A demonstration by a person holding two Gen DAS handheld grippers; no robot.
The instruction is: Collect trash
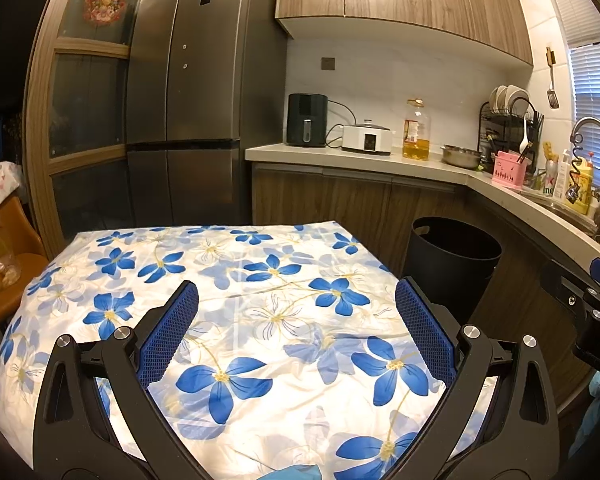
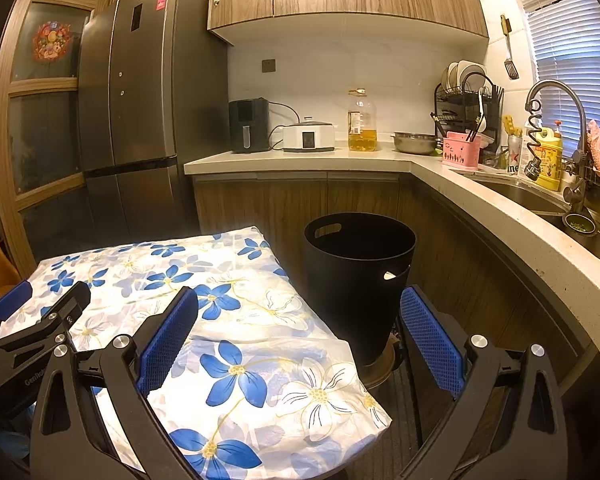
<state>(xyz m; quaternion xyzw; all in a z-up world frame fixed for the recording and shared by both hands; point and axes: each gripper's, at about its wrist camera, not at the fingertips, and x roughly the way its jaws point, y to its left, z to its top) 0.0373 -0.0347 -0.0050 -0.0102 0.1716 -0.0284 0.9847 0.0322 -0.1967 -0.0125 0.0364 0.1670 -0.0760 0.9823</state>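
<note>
Both claws wide open, nothing held: left gripper [image 1: 296,304] hovers over the middle of the floral tablecloth [image 1: 236,280], right gripper [image 2: 300,312] sits over the table's right edge w/ one finger above the cloth and the other out over the gap toward the black trash bin [image 2: 360,276]. Bin stands on the floor just beside the table, between it and the wood base cabinets [image 2: 300,200], mouth open; inside is dark, can't tell if anything's in it. Main issue: no trash visible on the cloth in either view, only a scrap of blue at the bottom edge of the left view [image 1: 296,474], too cut off to ID. So the risk, imo, is hunting for a target that isn't there or pinching the wrong thing. The cloth is thin and wrinkled, so a low closing grab could catch a fold and drag the whole cover off, esp. at the overhanging corner near the right gripper. Bin looks light & seems perched on a small brownish base [image 2: 374,372]; a knock from the right claw's outer finger could tip it. Grippers are close together, each seeing the other at frame edge, so crossing paths = collision. Counter stuff (oil bottle [image 2: 362,120], dish rack [image 2: 466,96]) is well apart, low risk.
</note>
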